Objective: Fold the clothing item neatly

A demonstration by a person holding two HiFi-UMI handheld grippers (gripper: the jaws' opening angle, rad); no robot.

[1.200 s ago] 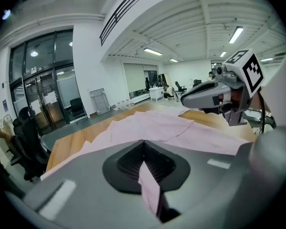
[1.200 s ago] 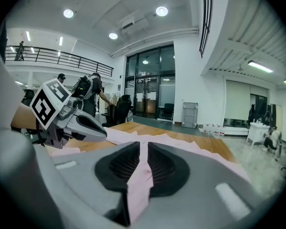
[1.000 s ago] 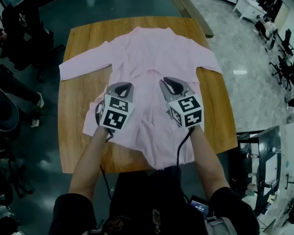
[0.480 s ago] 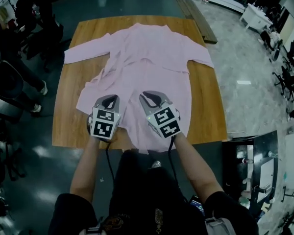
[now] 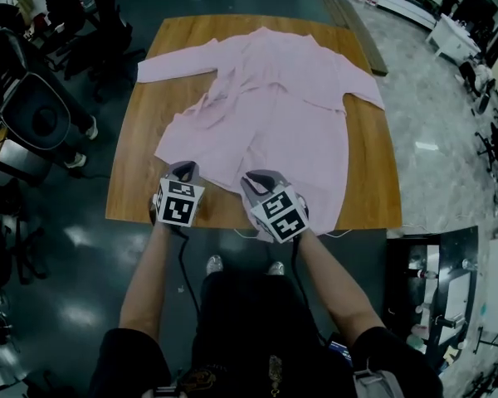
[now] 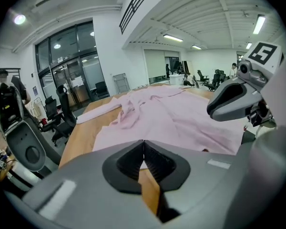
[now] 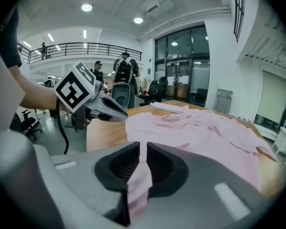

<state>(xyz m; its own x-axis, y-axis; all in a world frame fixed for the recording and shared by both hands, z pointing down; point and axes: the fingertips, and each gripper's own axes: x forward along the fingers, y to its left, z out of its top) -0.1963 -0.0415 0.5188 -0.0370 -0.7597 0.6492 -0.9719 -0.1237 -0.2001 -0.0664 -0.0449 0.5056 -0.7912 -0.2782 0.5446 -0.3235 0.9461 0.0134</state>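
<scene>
A pink shirt (image 5: 274, 114) lies spread on the wooden table (image 5: 141, 172), collar at the far side and sleeves out to both sides. My left gripper (image 5: 185, 171) is shut at the near left hem. In the left gripper view its jaws (image 6: 143, 144) meet with only a pale sliver of cloth below them, and I cannot tell whether that sliver is pinched. My right gripper (image 5: 253, 181) is at the near edge over the hem. In the right gripper view it (image 7: 143, 149) is shut on a strip of the pink shirt (image 7: 205, 128) that hangs between its pads.
Office chairs and people (image 5: 33, 114) crowd the floor left of the table. A dark cabinet (image 5: 432, 280) stands at the right. A long plank (image 5: 361, 23) lies past the table's far right corner. Cables trail from both grippers toward me.
Both grippers have come back from over the shirt's middle to the near table edge and sunk a little. The shirt's lower part now lies flatter toward me.
</scene>
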